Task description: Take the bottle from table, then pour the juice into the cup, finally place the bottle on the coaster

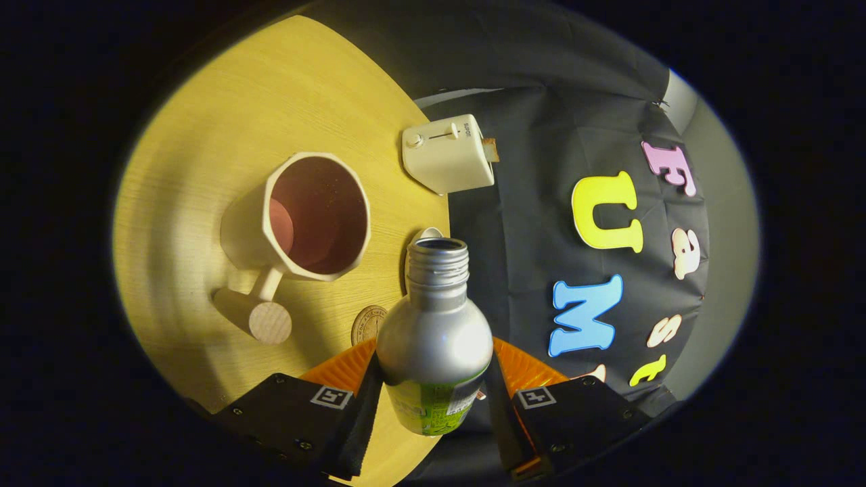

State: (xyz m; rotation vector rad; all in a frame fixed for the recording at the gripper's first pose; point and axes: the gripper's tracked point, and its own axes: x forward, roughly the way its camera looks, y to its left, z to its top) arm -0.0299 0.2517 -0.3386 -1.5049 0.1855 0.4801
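Note:
My gripper [433, 389] is shut on a silver aluminium bottle [434, 335] with a green label. Both fingers [365, 399] press on its body. The bottle's threaded mouth is uncapped and points forward, away from the fingers. The whole view is rolled, so the wooden table [203, 169] stands tilted. A cream mug [304, 220] with a dark red inside and a round wooden handle stands on the table, just beyond and to one side of the bottle's mouth. A round wooden coaster [367, 325] lies on the table right behind the bottle's shoulder, partly hidden by it.
A cream toaster [446, 152] stands at the table's far edge, by the black cloth wall [541, 223]. A small white object [425, 235] peeks out behind the bottle's mouth. Bare tabletop lies around the mug.

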